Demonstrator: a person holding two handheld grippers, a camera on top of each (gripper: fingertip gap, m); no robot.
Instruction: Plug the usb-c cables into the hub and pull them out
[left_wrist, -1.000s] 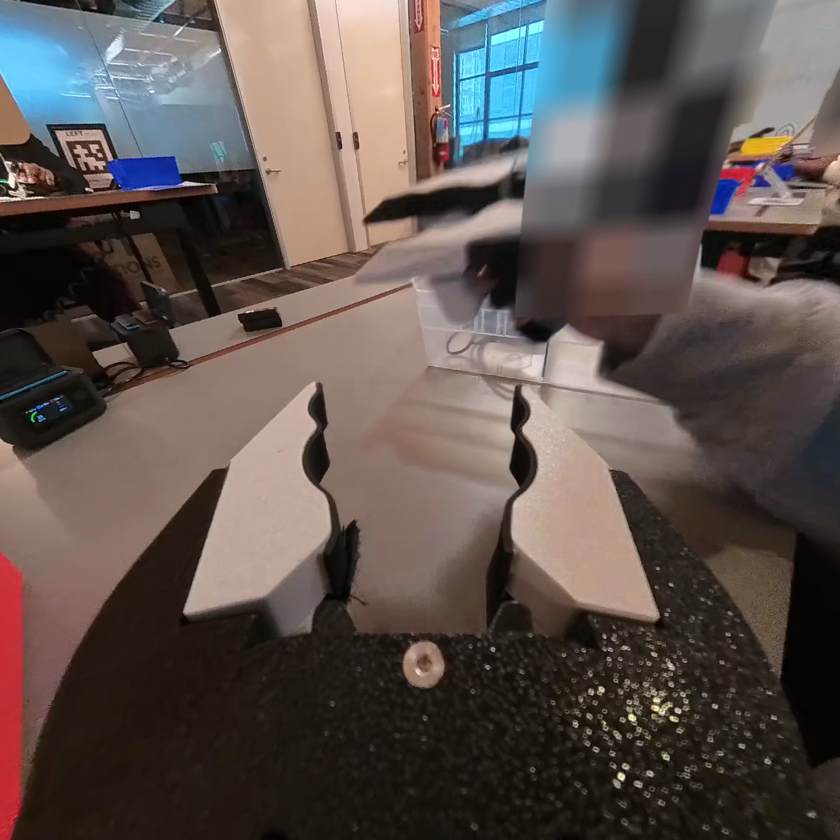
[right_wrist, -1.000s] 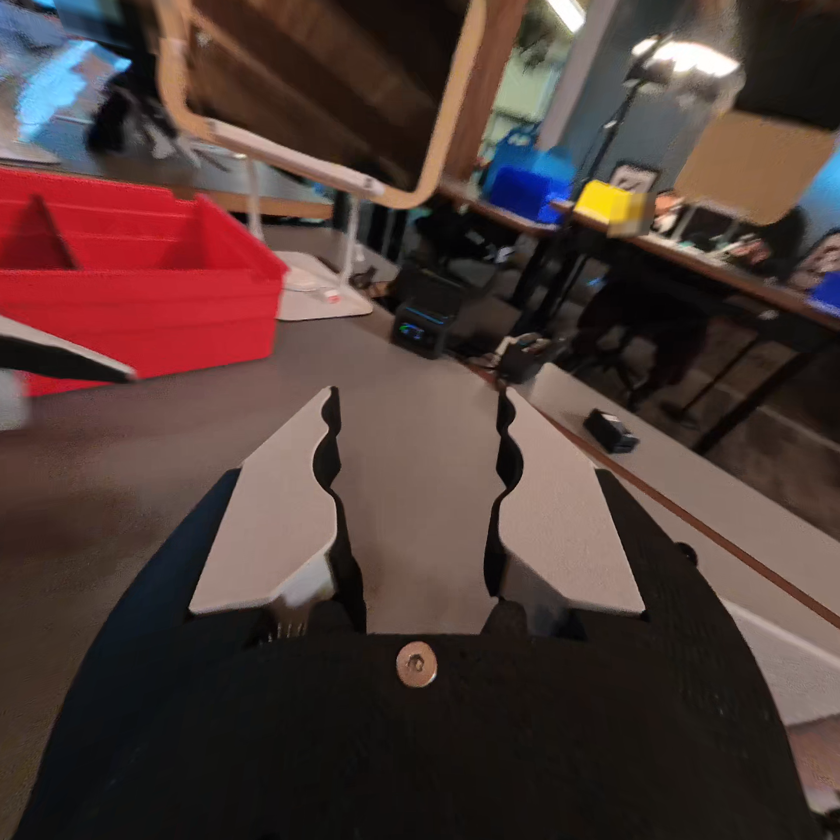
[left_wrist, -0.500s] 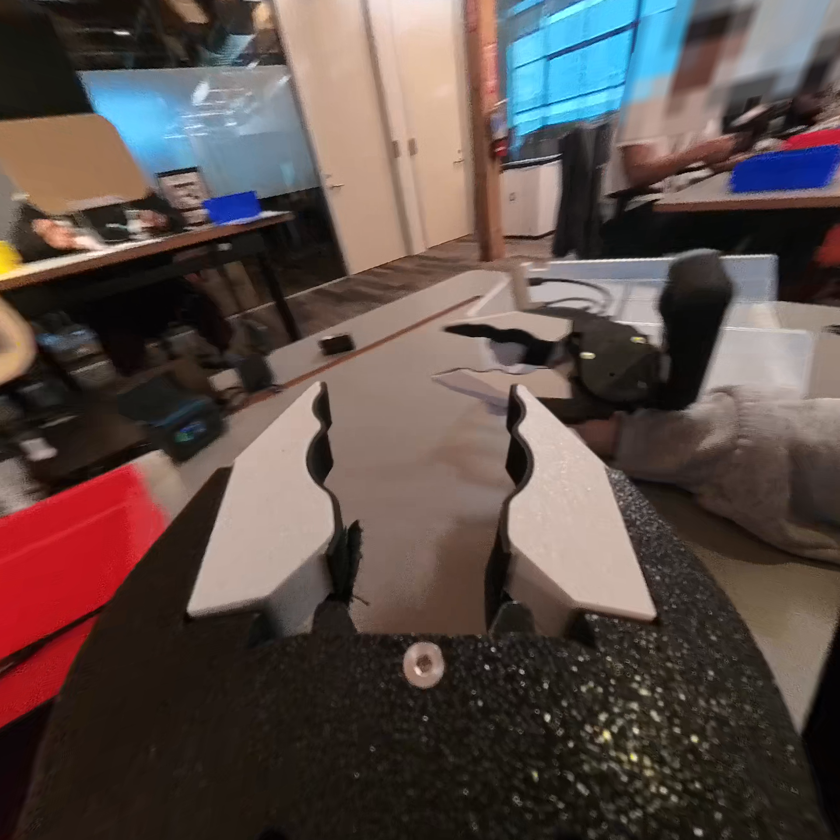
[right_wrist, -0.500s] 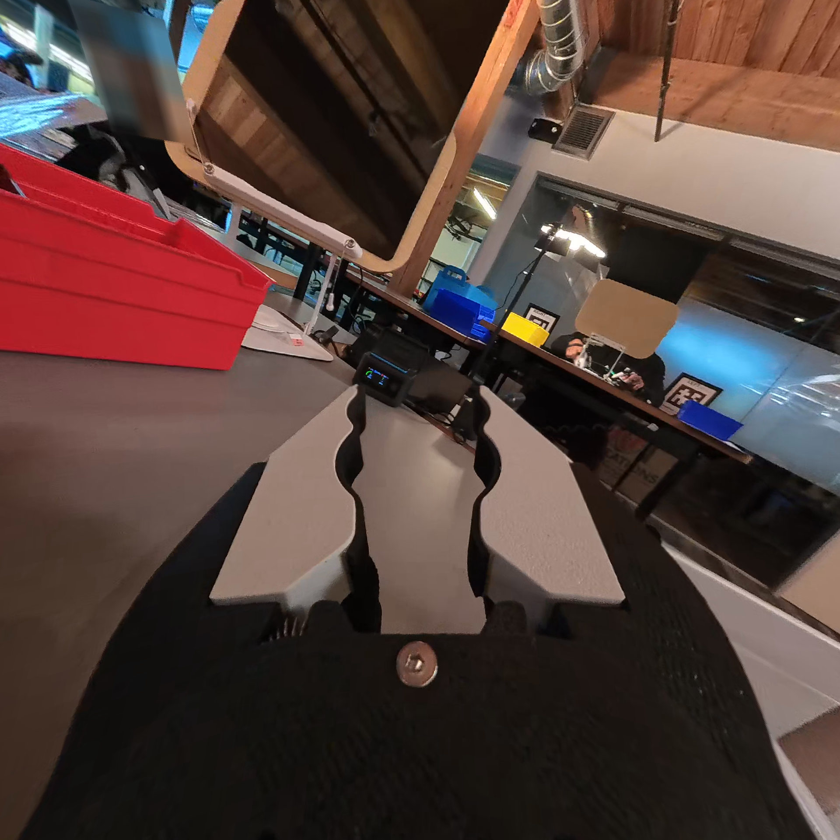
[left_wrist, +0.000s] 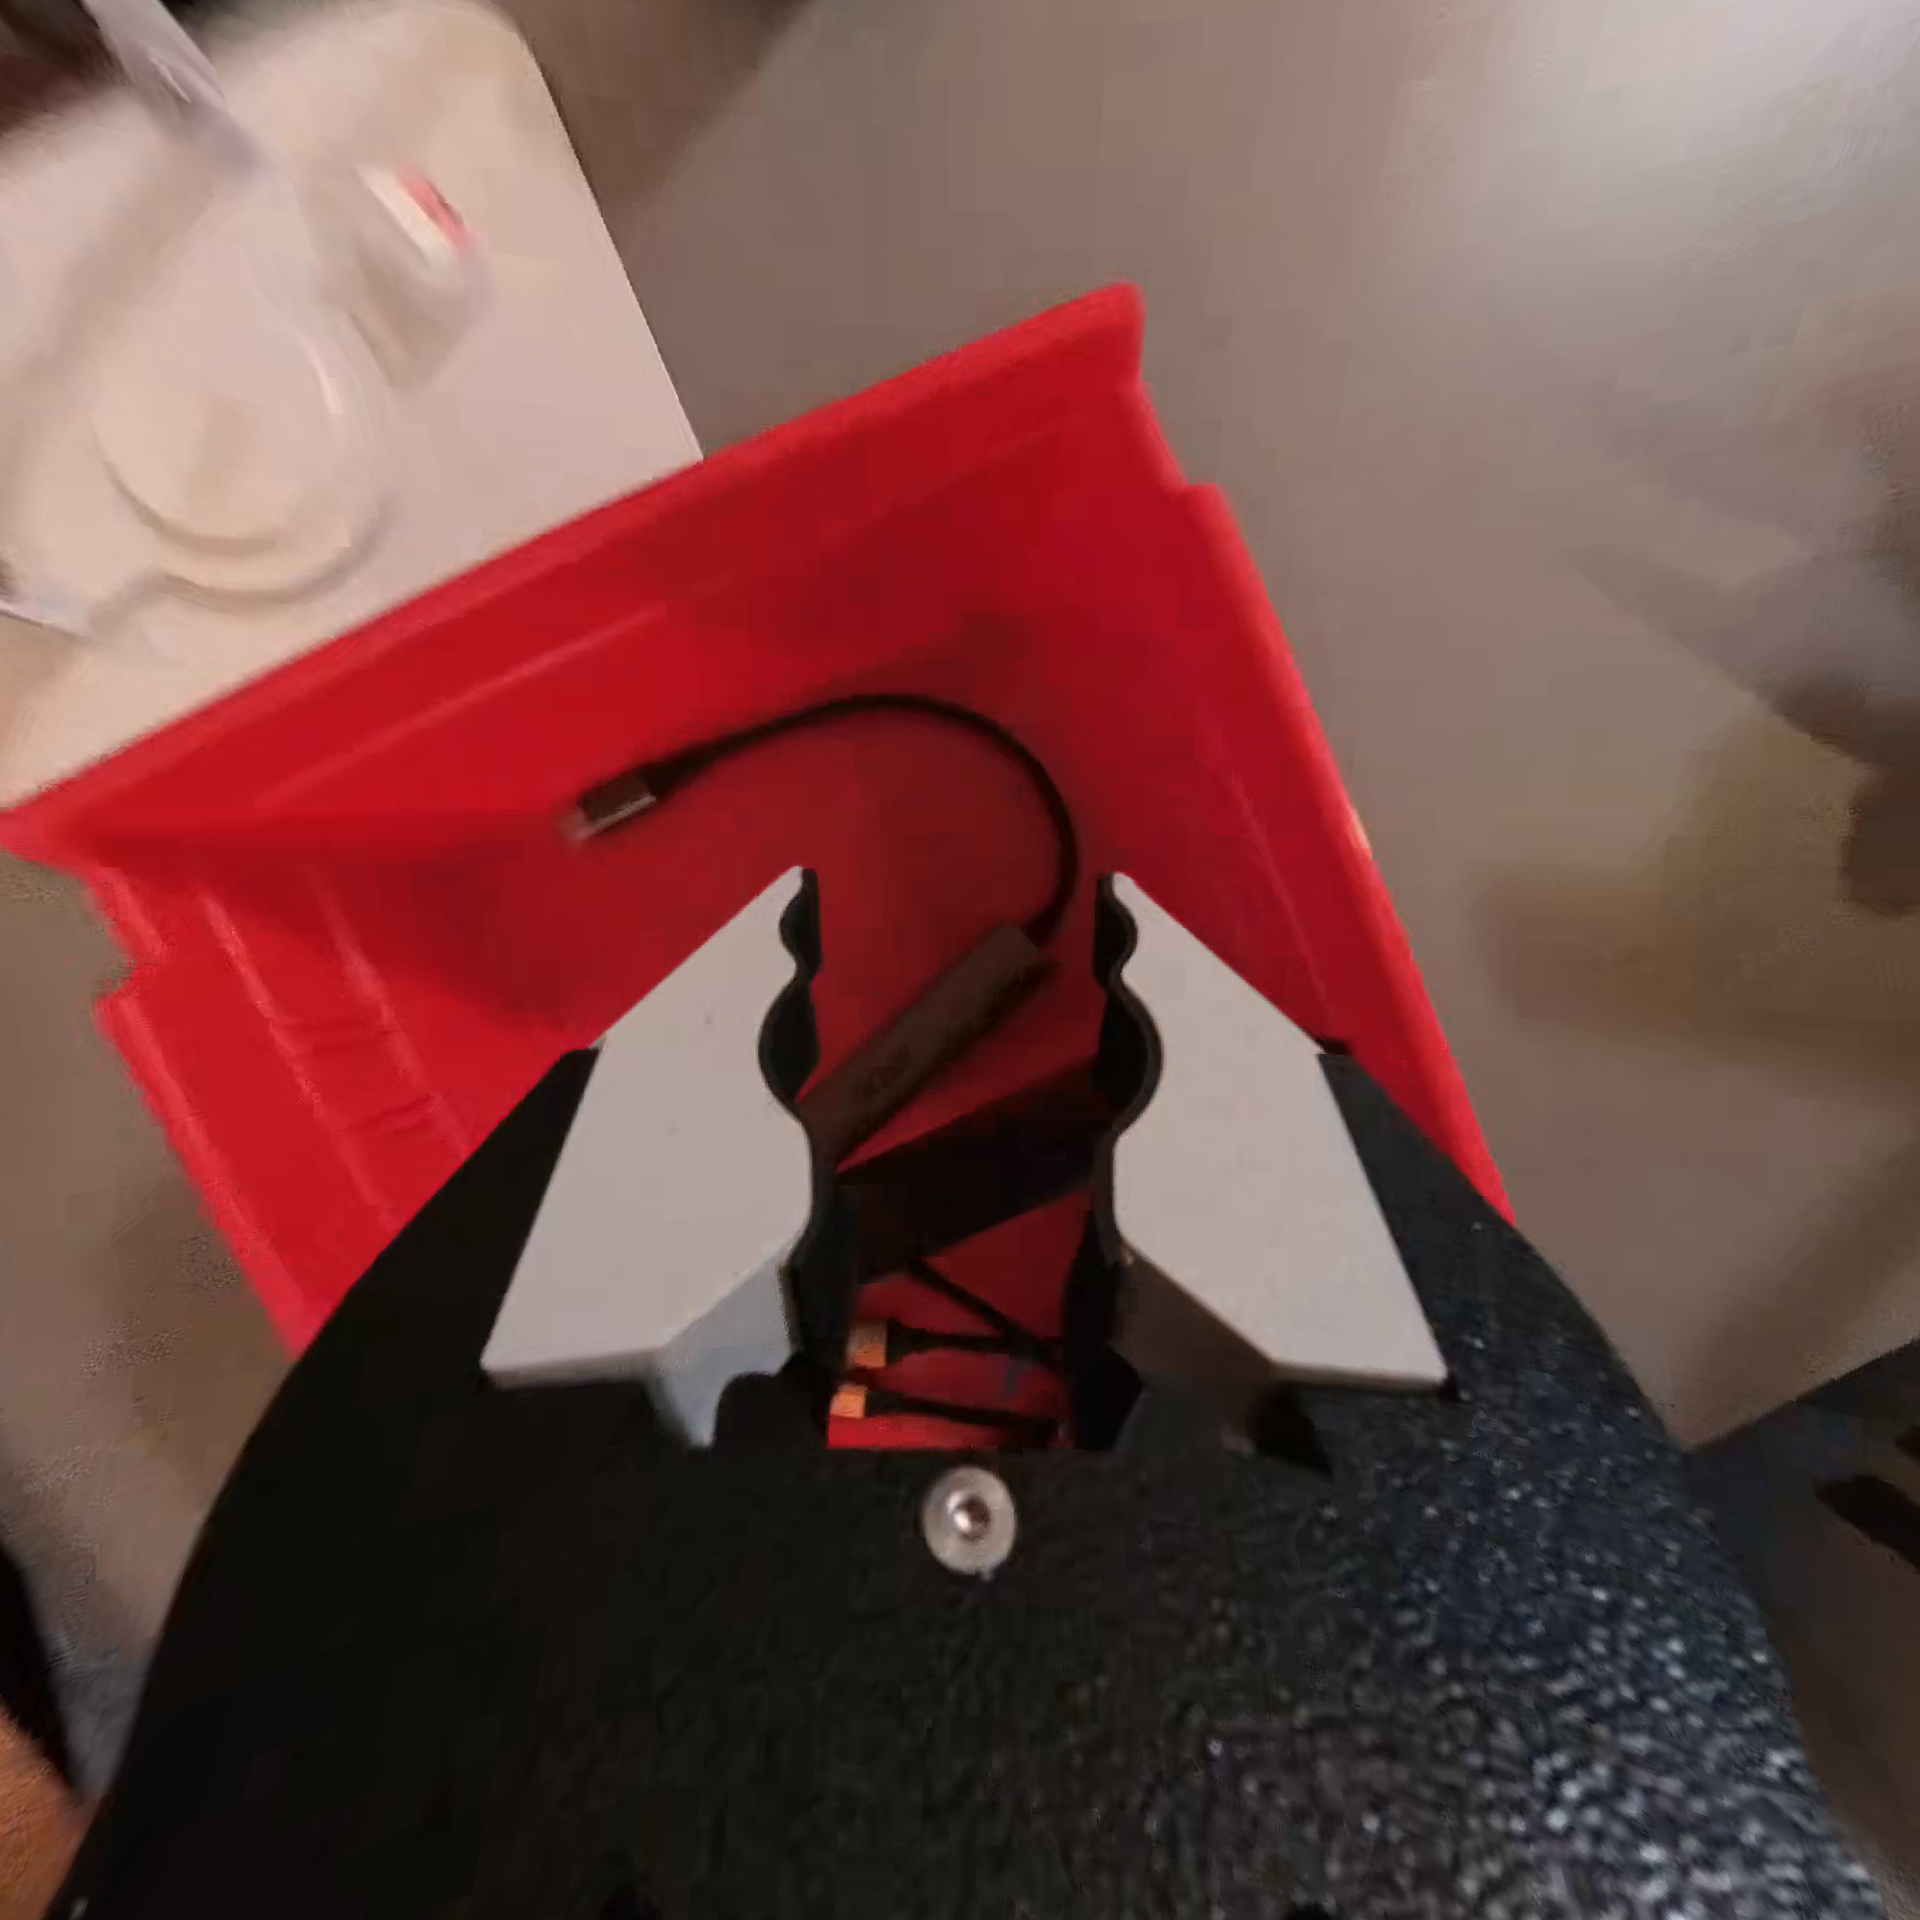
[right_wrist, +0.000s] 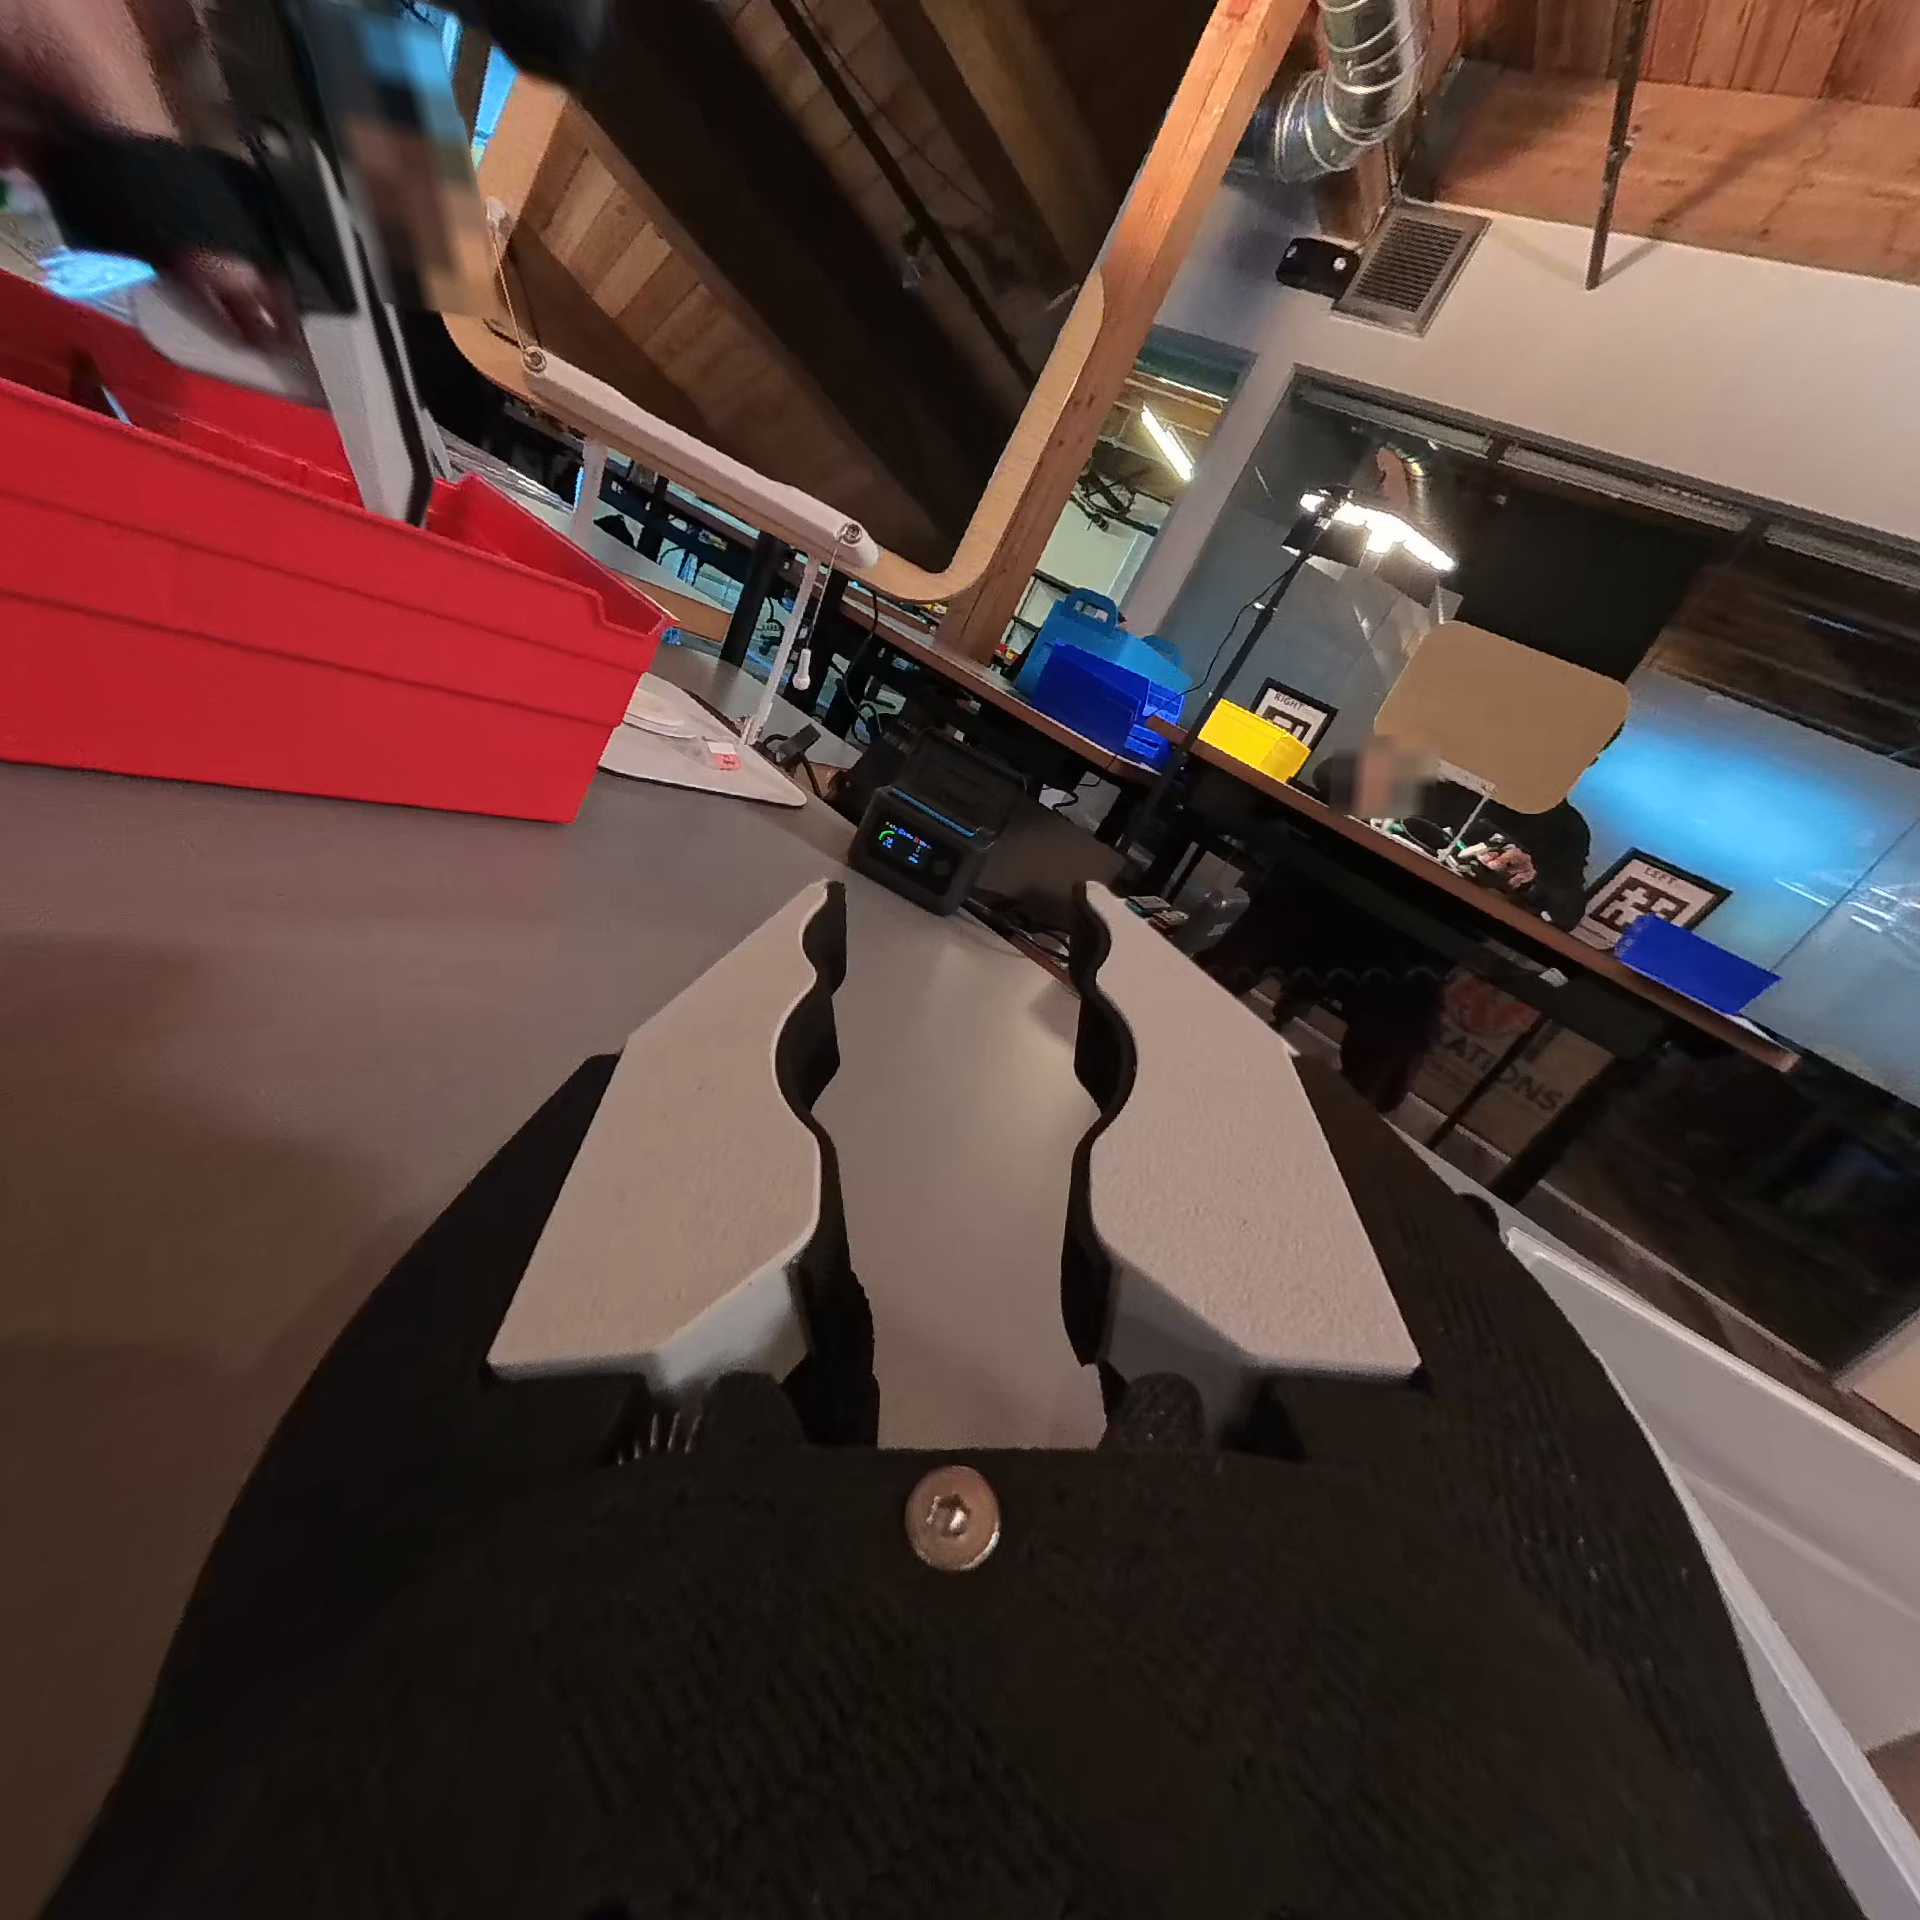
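The left gripper (left_wrist: 951, 888) hangs above the red bin (left_wrist: 665, 665) and looks almost straight down into it, with its fingers spread apart and nothing between them. The hub (left_wrist: 930, 1034), a slim dark bar, lies on the floor of the bin directly under the gap between the two fingers. Its long axis runs diagonally, from the lower left up toward the right finger, so it does not lie square to the jaws. From its upper end a short black cable (left_wrist: 977, 743) curves in an arc toward the far wall of the bin and ends in a metal plug (left_wrist: 613, 810) that lies loose. Closer to the gripper body, thin black usb-c cables (left_wrist: 956, 1340) with orange ends lie in the bin, apparently past a dark divider, though blur leaves this unsure. The right gripper (right_wrist: 956, 904) rests low over the grey desk (right_wrist: 260, 1039), well apart from the bin, which stands near the far left part of the desk in its view; its fingers are parted and hold nothing. So the left gripper is clearly the nearer one to the hub, and I judge that it needs some turn of the wrist so the fingers close across the narrow width of the bar.
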